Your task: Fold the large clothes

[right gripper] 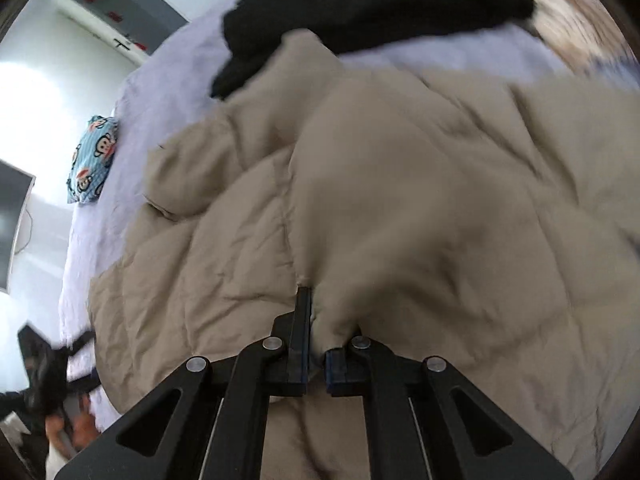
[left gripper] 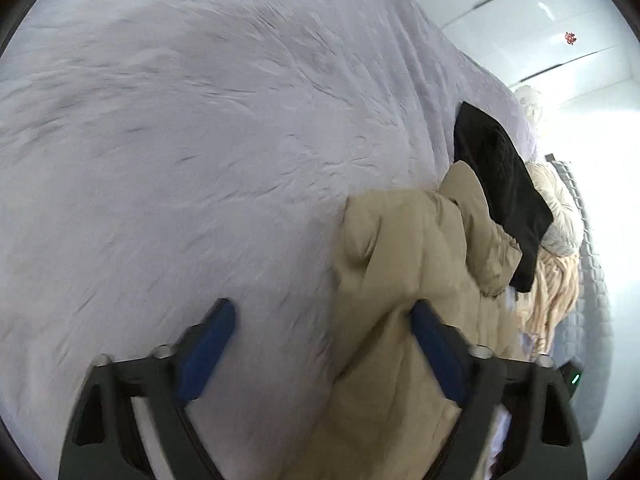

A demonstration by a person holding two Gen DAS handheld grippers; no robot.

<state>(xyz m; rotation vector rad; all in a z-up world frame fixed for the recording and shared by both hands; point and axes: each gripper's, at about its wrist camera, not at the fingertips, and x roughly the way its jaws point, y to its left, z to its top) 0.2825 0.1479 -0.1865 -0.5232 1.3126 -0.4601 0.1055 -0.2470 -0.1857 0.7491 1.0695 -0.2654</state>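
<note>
Padding is what you are dealing with: the tan quilted puffer jacket [right gripper: 400,184] is light and soft, full of trapped air, so it will balloon, slump and spring back out of any crease you do not press flat. Its shell looks smooth and probably slippery, so a shallow nip may slide off.

It lies spread over the pale lavender bed sheet [left gripper: 200,140], with a black knitted garment [right gripper: 360,4] draped against its far edge.

Your right claw [right gripper: 316,344] is pressed together, pinching a bunched ridge of the tan fabric. That hold sits on a fold of the shell rather than a hem, so expect the padding to drag behind it.

Your left claw [left gripper: 320,348] stands spread, one finger over the bare sheet and the other over the jacket's edge, gripping nothing. Take a seam or hem there, biting deep through both layers, so the bulk follows evenly.
</note>
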